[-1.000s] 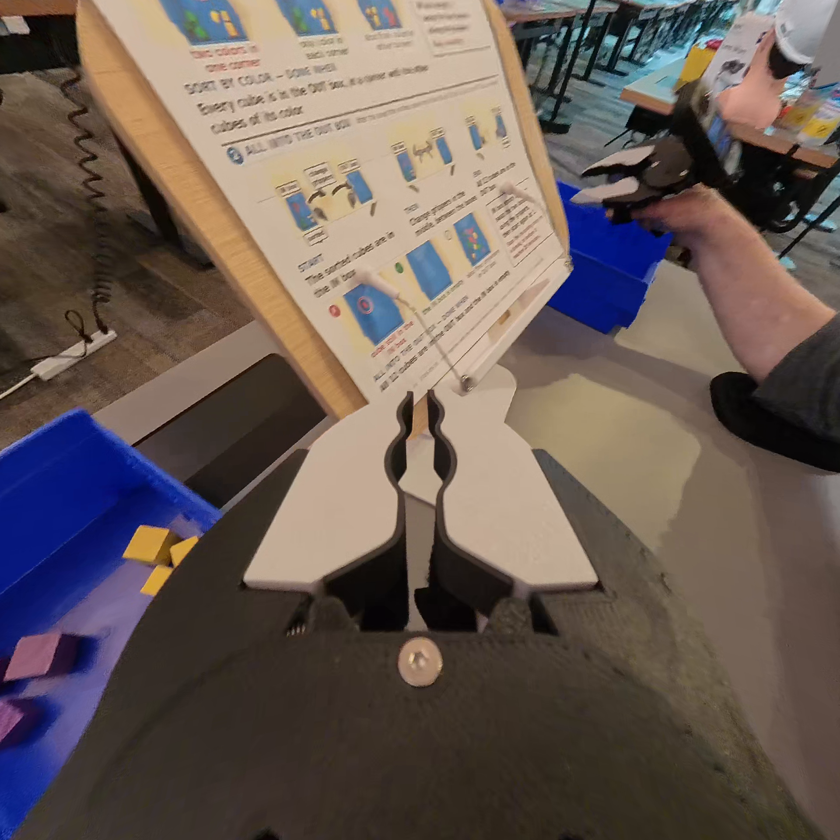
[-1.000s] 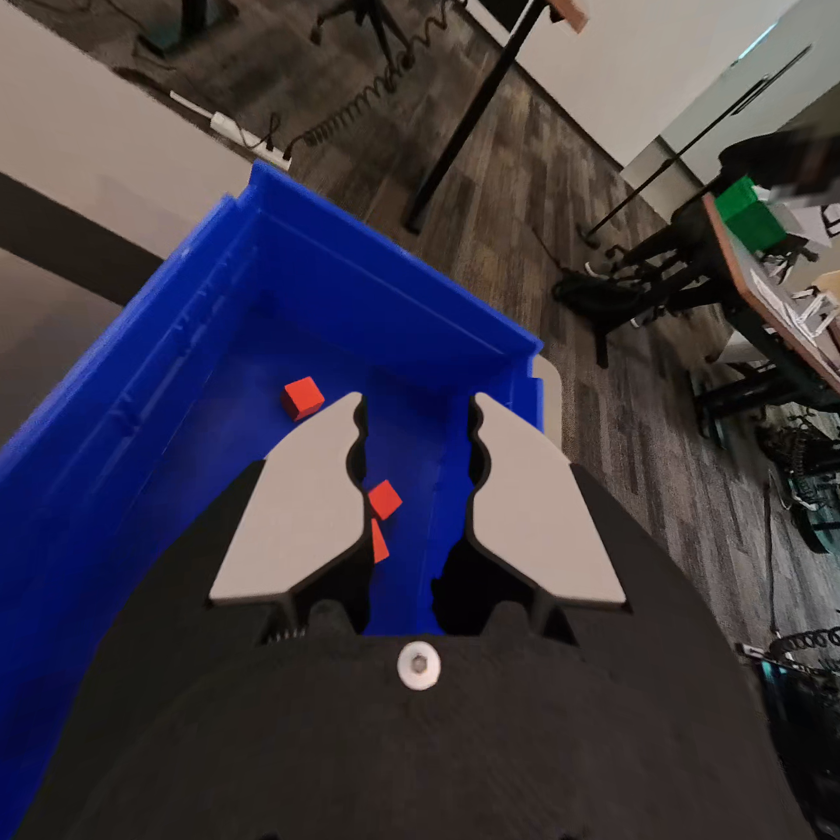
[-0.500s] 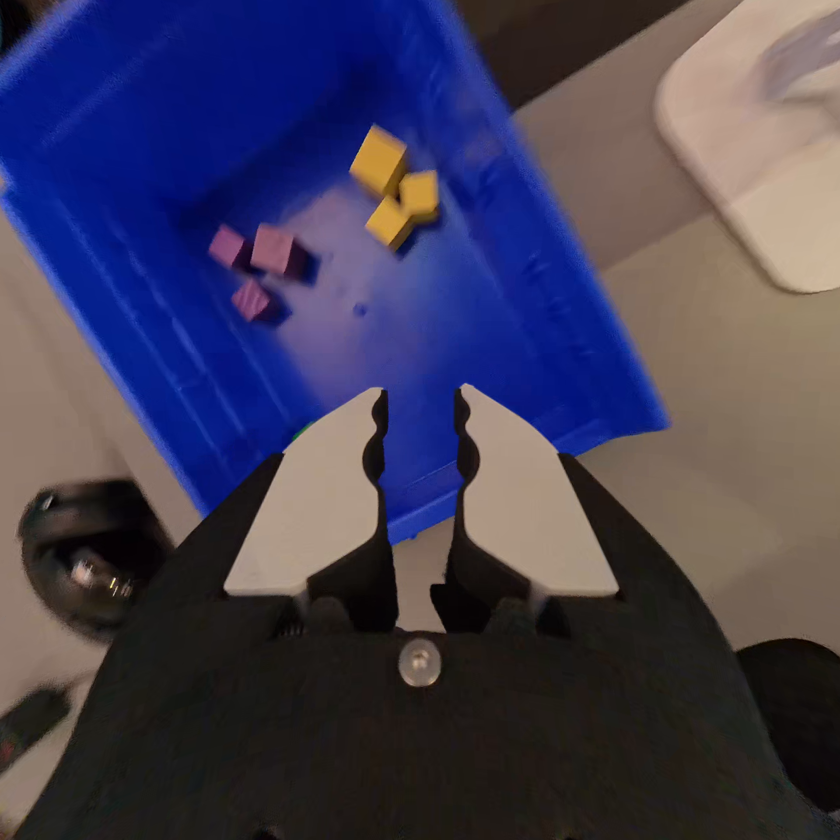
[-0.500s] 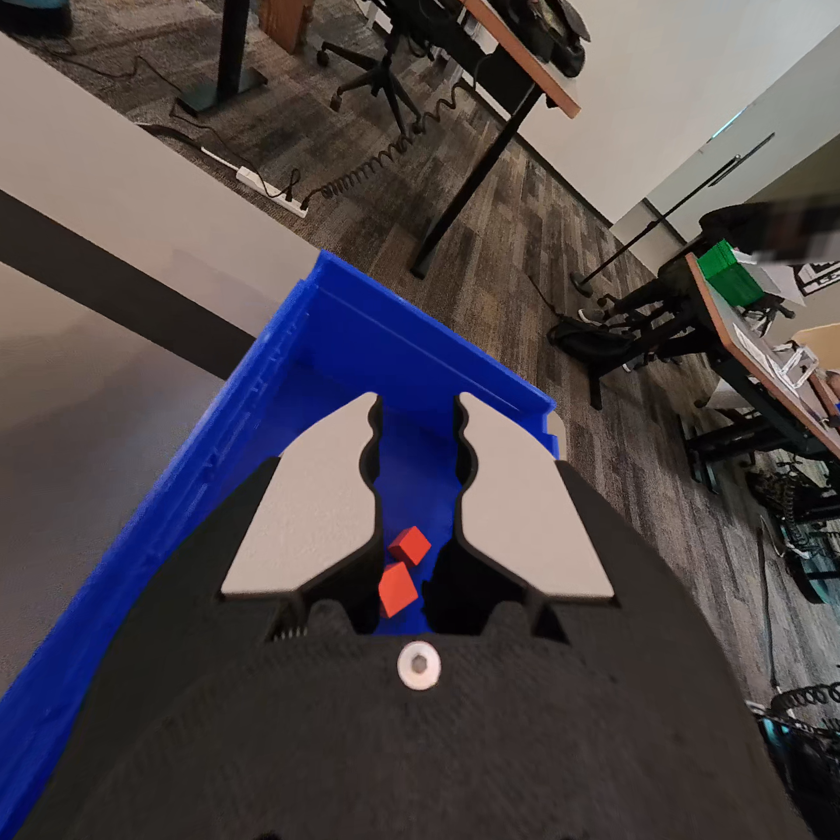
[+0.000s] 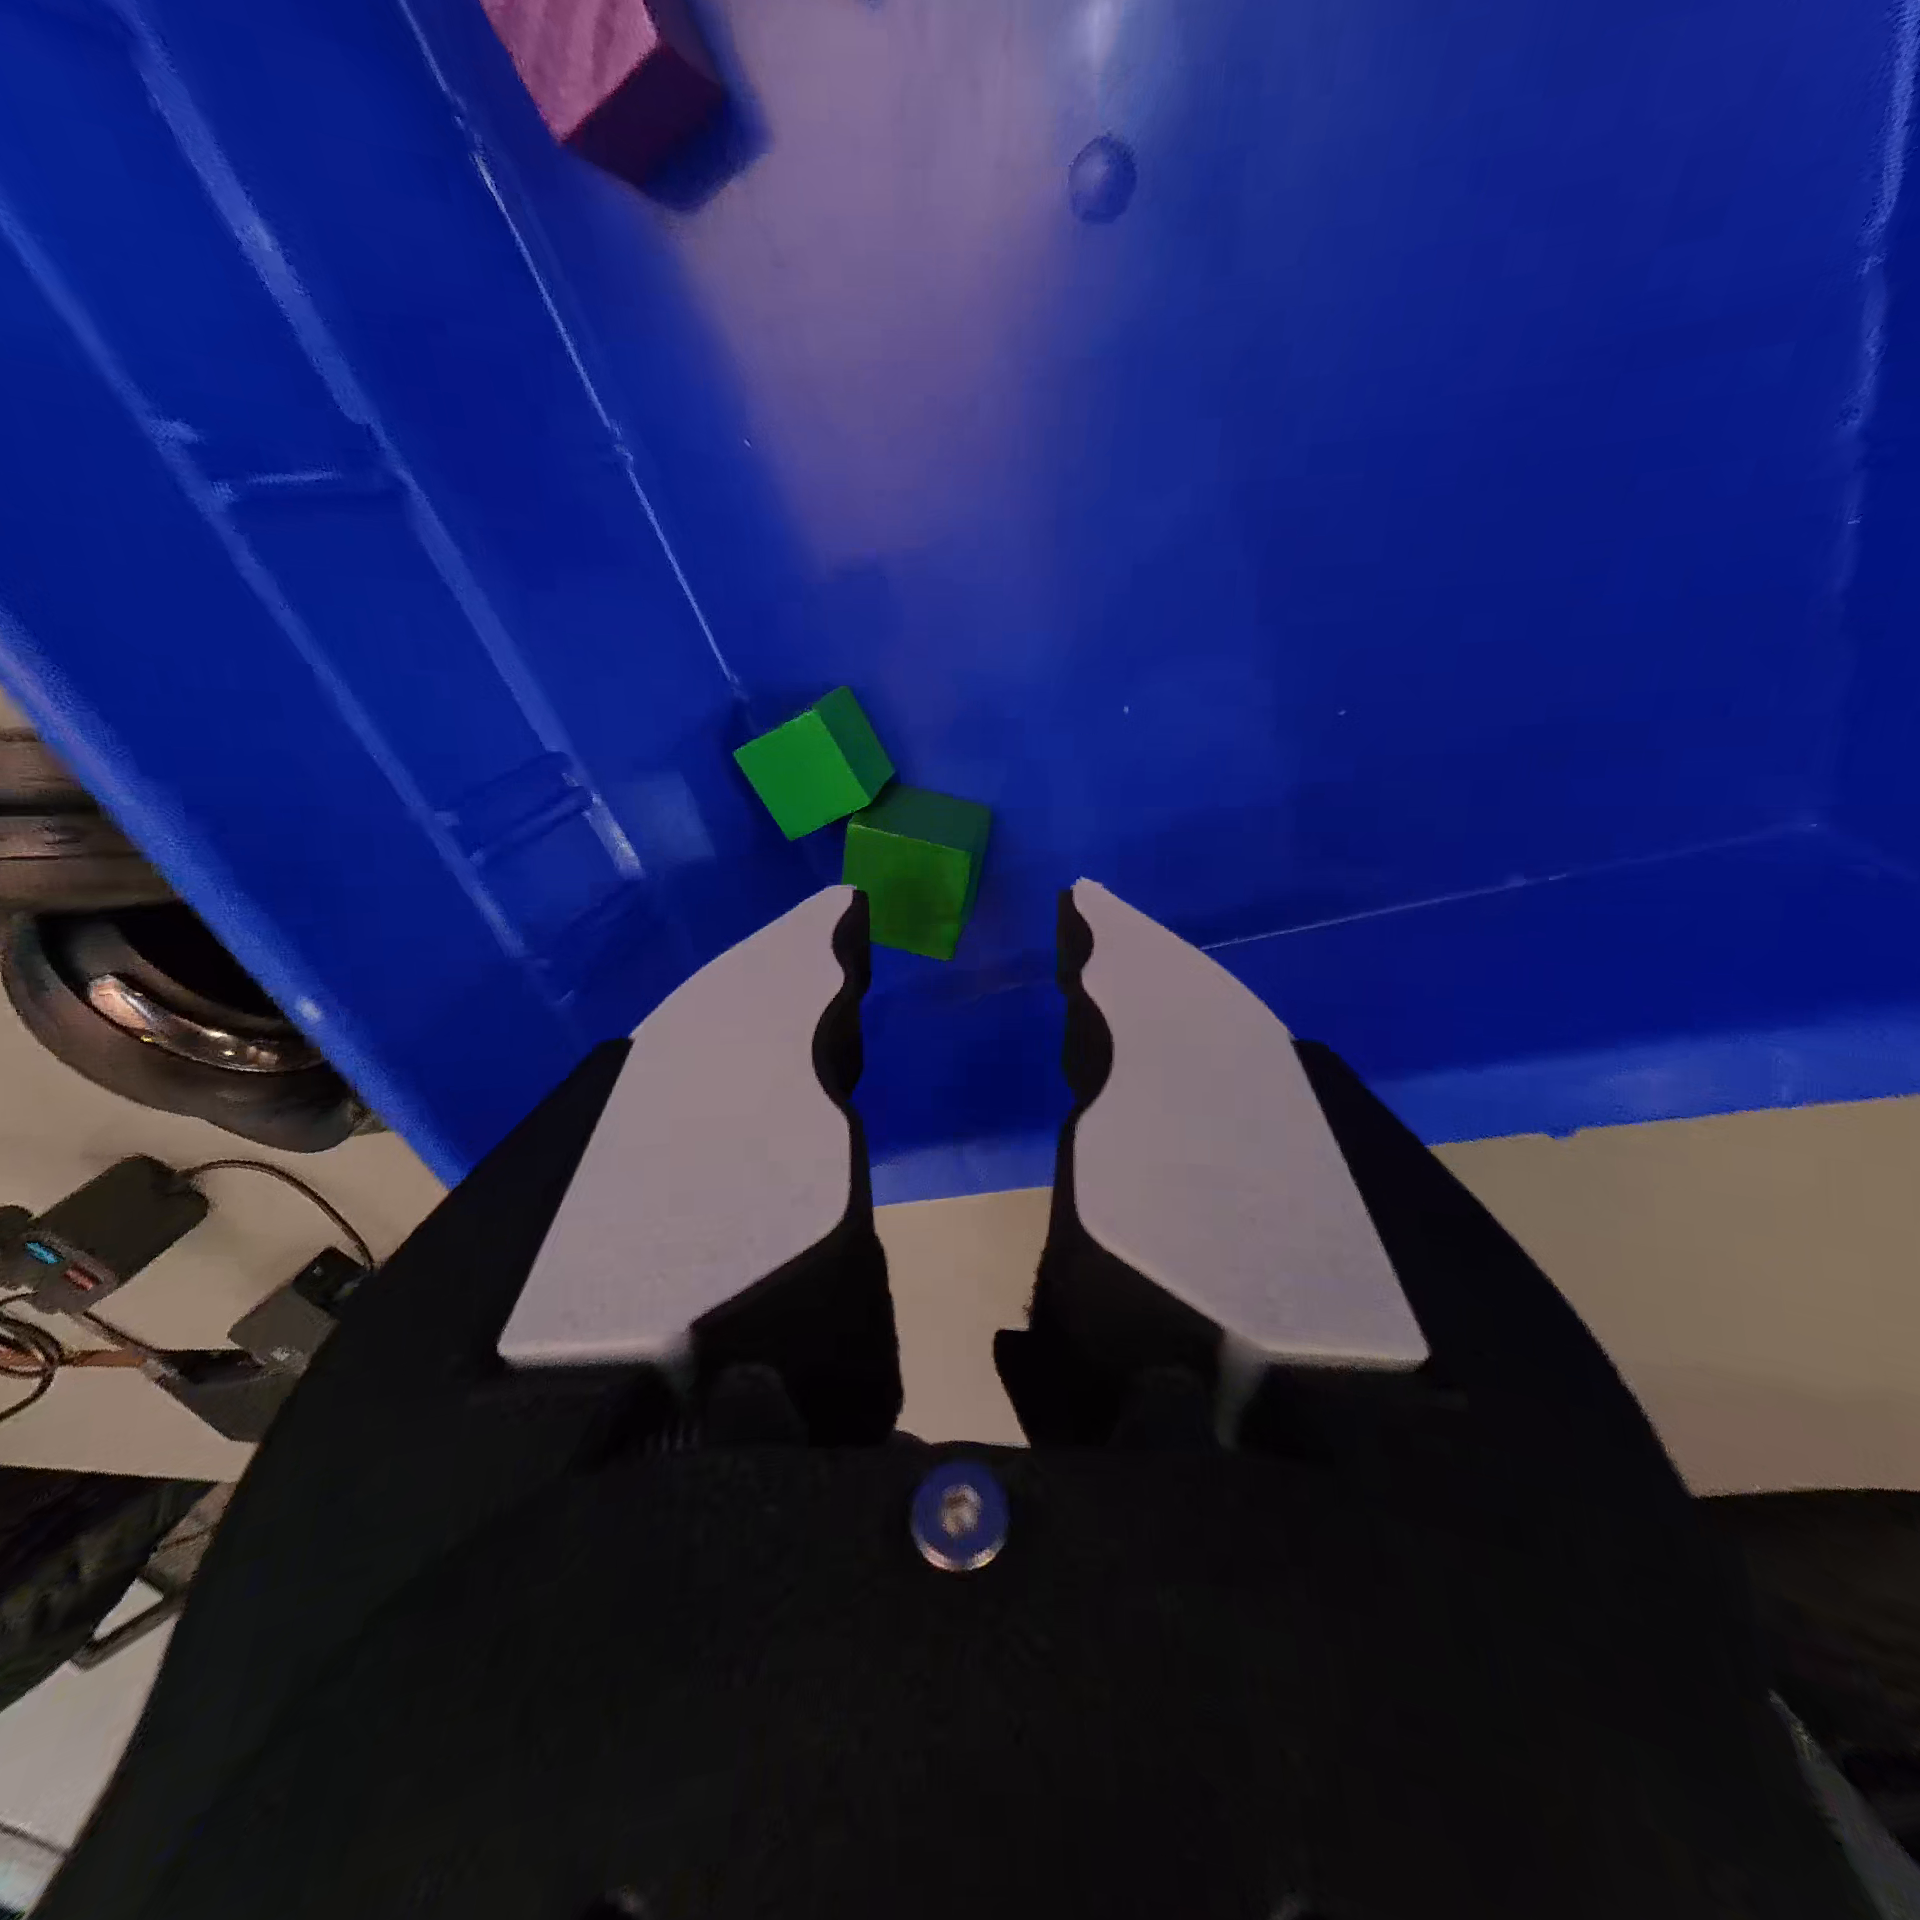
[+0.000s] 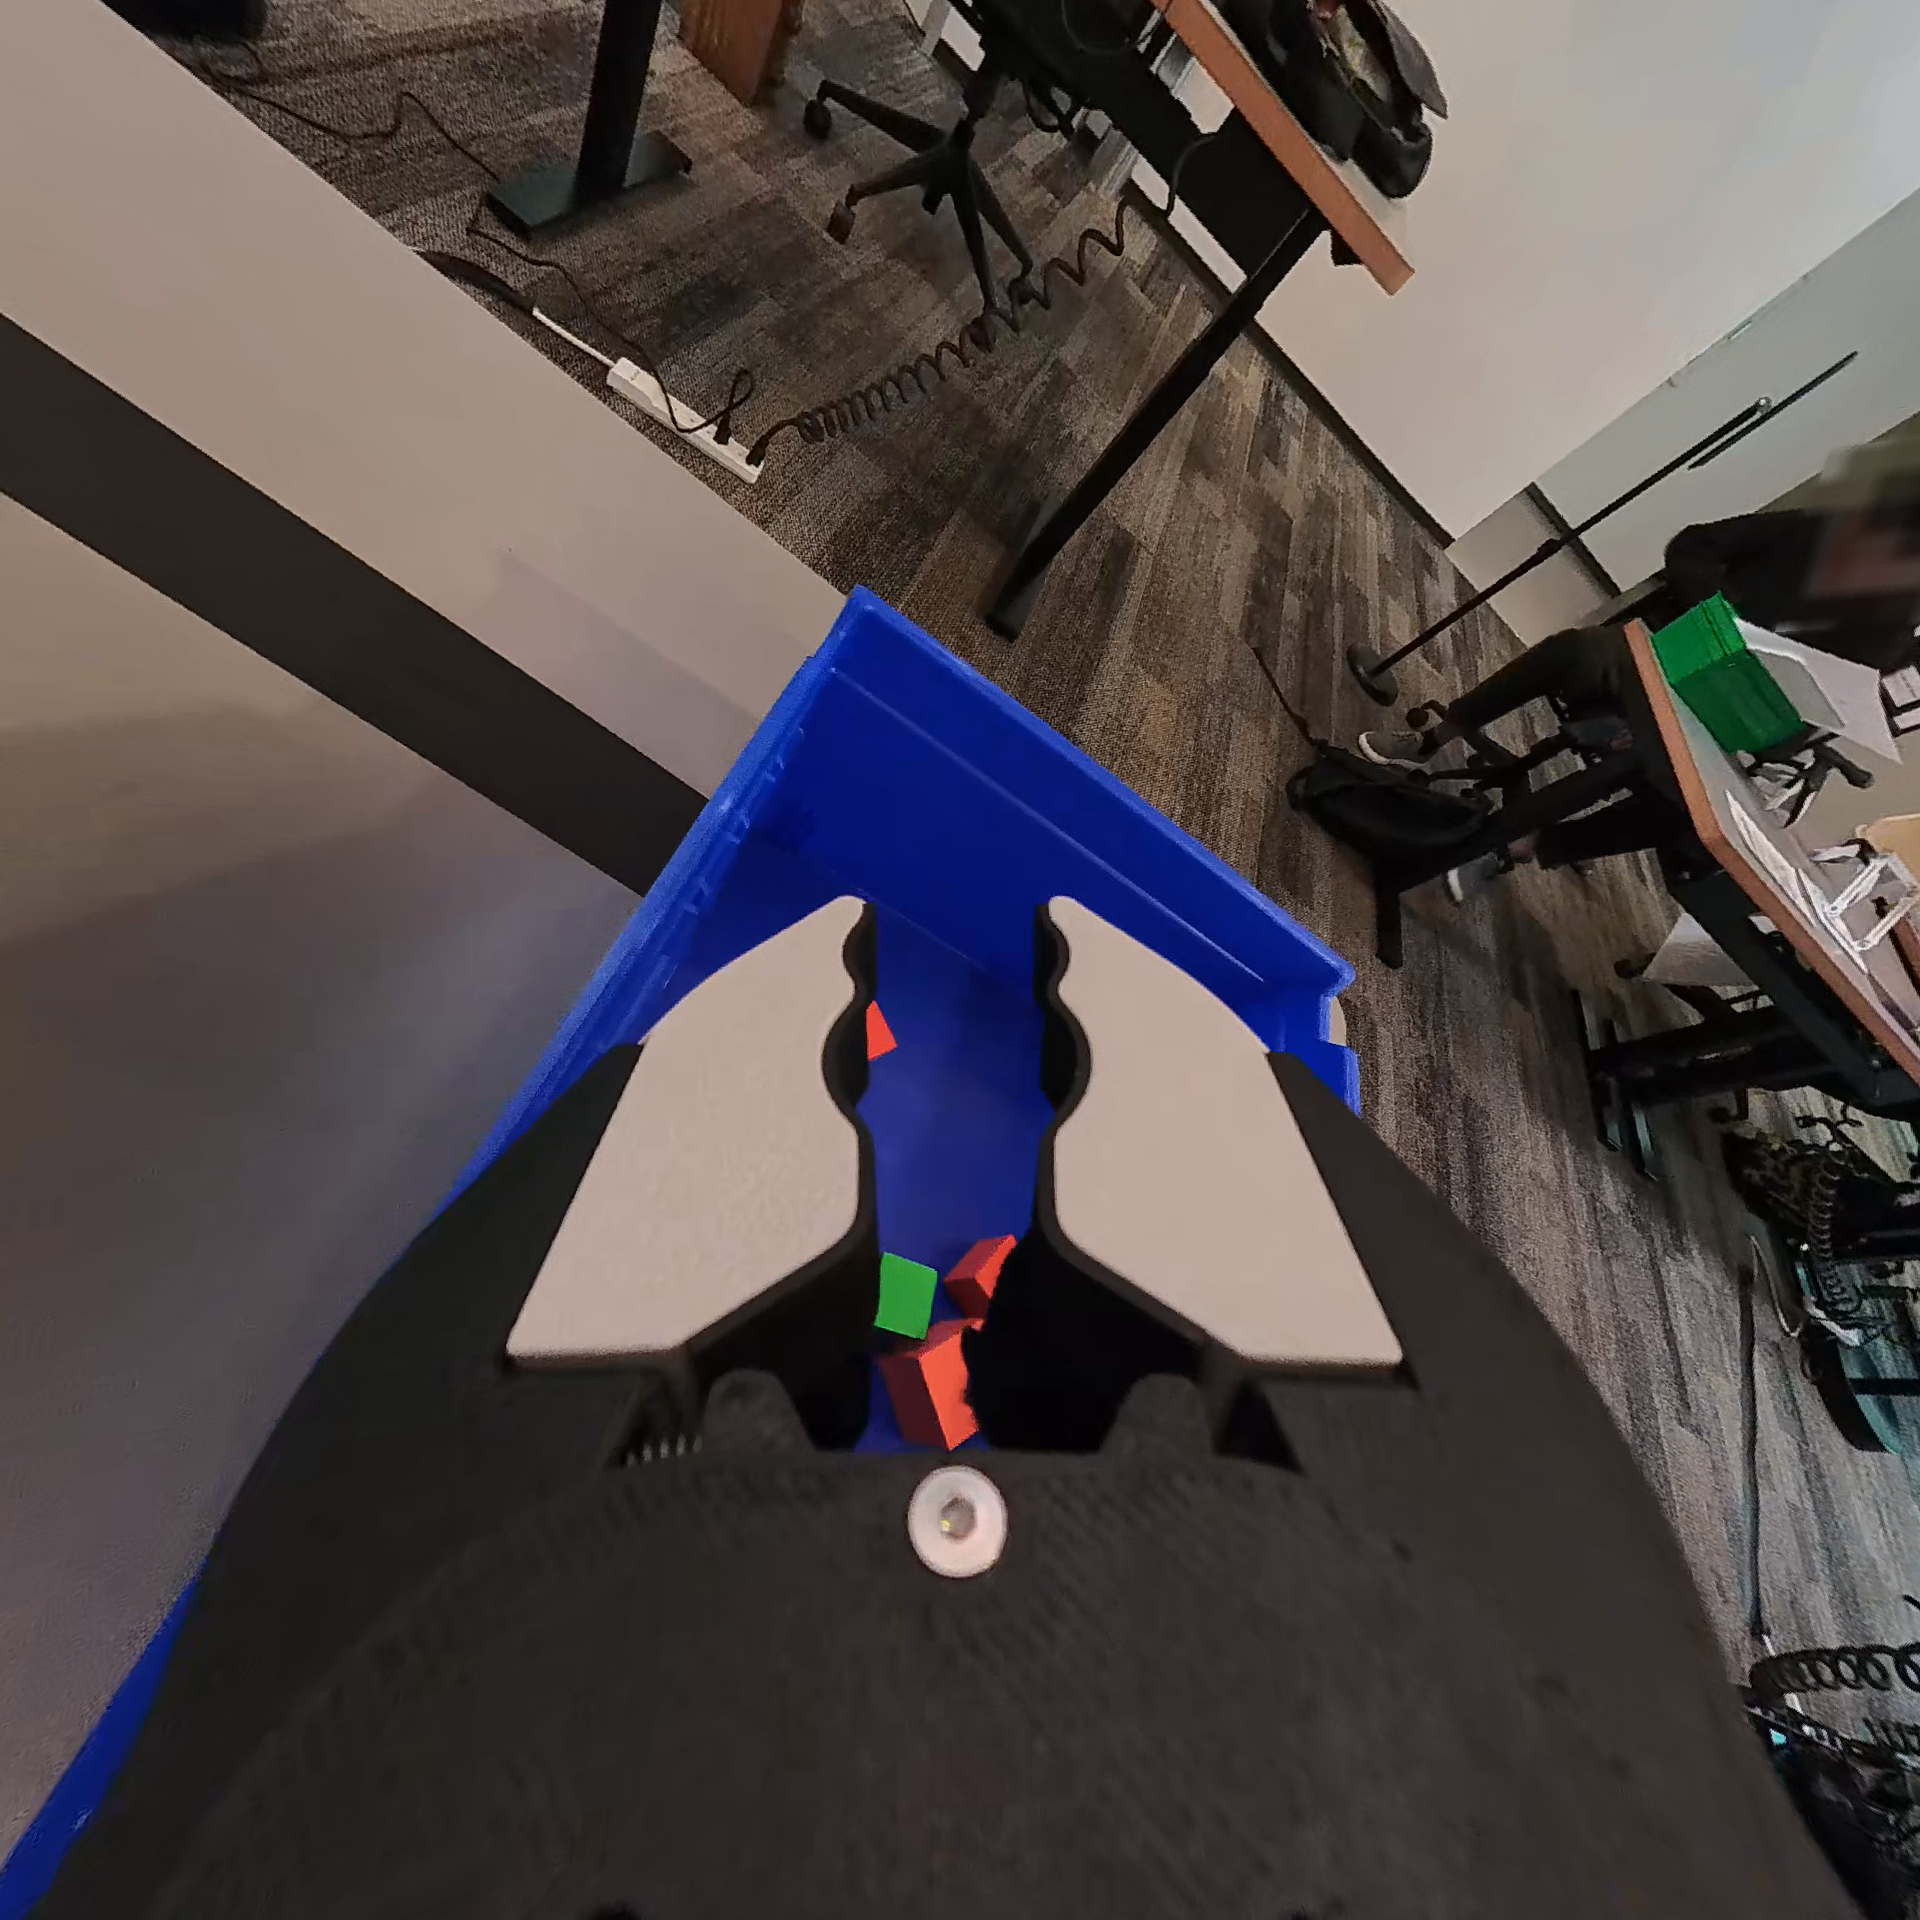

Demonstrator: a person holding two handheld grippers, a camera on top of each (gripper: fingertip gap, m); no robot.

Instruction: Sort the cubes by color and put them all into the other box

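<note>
- Left gripper (image 5: pixel 958 902) over a blue box (image 5: pixel 1455 520), fingers (image 5: pixel 727 1122) apart, nothing between them.
- Two green cubes (image 5: pixel 821 764) side by side and touching in a corner of that box, by its wall.
- Nearer green cube (image 5: pixel 914 871) just ahead of the left finger tip; touching or not, cannot tell.
- One purple cube (image 5: pixel 613 73) farther off in the same box, cut by the top edge.
- Box on a pale counter (image 5: pixel 1558 1299), with a black round thing (image 5: pixel 177 1029) and some cables (image 5: pixel 156 1247) off to the left.
- Right gripper (image 6: pixel 951 914) over another blue box (image 6: pixel 987 790), fingers (image 6: pixel 727 1143) apart, nothing gripped.
- Down in that box: a green cube (image 6: pixel 906 1295), red cubes (image 6: pixel 935 1382) right next to it, one more bit of red (image 6: pixel 878 1032) farther on, mostly hidden by a finger.
- Second box at the counter (image 6: pixel 312 364) edge, with carpet floor (image 6: pixel 1195 468), desks and chairs beyond.
</note>
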